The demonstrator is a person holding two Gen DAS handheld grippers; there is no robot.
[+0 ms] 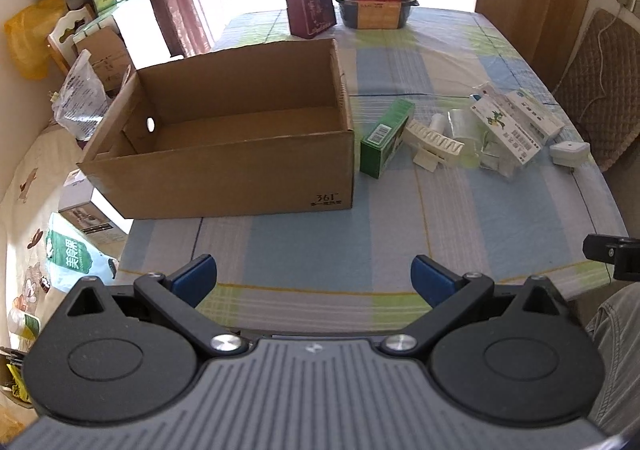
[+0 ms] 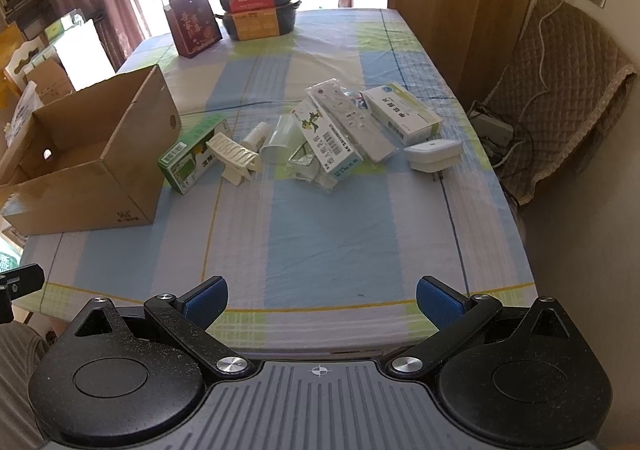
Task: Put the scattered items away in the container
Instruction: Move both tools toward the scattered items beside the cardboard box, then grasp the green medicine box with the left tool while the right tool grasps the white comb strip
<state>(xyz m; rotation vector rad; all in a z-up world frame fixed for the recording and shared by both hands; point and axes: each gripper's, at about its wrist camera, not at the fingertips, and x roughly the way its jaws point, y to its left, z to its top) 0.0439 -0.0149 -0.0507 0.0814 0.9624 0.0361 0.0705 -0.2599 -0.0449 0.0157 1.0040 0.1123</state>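
Both tongs held wide apart with nothing in them: left tongs (image 1: 314, 280) low at the near edge of the tabletop (image 1: 320, 250), right tongs (image 2: 322, 300) low at the same edge; both well back from the cardboard box (image 1: 224, 169).

Box open and bare inside, on the left part of the tabletop; nothing put away yet.

Green box (image 2: 192, 153) just beside the cardboard box's right wall; white toothed clip (image 2: 236, 157) touching the green box on its far side from the cardboard box; small white bottle (image 2: 256, 135) and clear cup (image 2: 280, 139) next along; then a heap of flat packets with the long white remote (image 2: 352, 121) lying across them; white plug (image 2: 434, 153) farthest from the cardboard box.

Likely trouble: things packed close and stacked, so a grab at one could drag or tip another; cup and bottle round, so could roll off toward the edge; crinkly clear wrap under the heap could slip out of a pinch; light cardboard box could slide if bumped while dropping things in.
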